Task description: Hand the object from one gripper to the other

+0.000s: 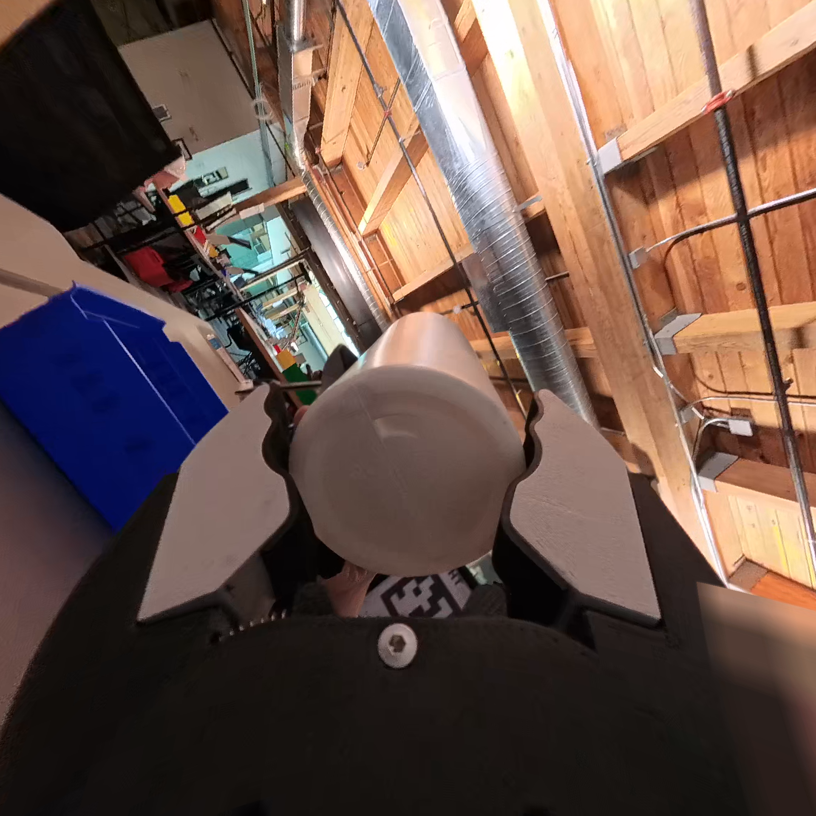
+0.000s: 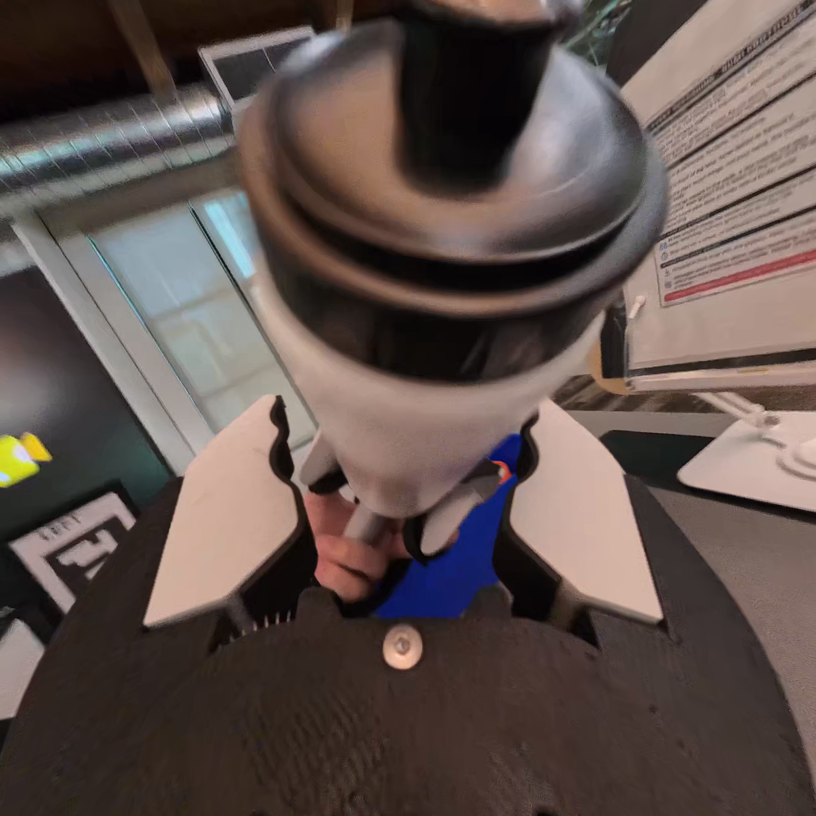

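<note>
The left gripper (image 1: 406, 446) has its two pale fingers (image 1: 229, 499) spread about as wide as the white bottle (image 1: 408, 474) between them, and in the left wrist view the bottle's rounded base faces the camera with both jaw edges right at its sides; I judge it clamped there, though the contact on the left side is hard to make out. The bottle's long axis runs straight out along this gripper's fingers, away from the camera, toward the wooden ceiling (image 1: 662, 176) and the silver duct (image 1: 477, 198). From the right wrist view the same bottle (image 2: 424, 432) comes in cap-first: its black cap (image 2: 455, 198) looms large and blurred above the right gripper (image 2: 406, 441), while the white body narrows downward between the right fingers (image 2: 578, 521). Those fingers stand wide, and the body passes between their tips; whether the right-hand tip touches it I cannot tell, while the left-hand tip stands apart. Farther down, the other gripper's fingertips and a person's hand (image 2: 353, 561) show at the bottle's far end, before the blue bin (image 2: 446, 583). So the two tools face each other along the bottle's axis, the left at the base, the right nearer the cap end. My reading is that the right gripper must close across the body before the left lets go.
</note>
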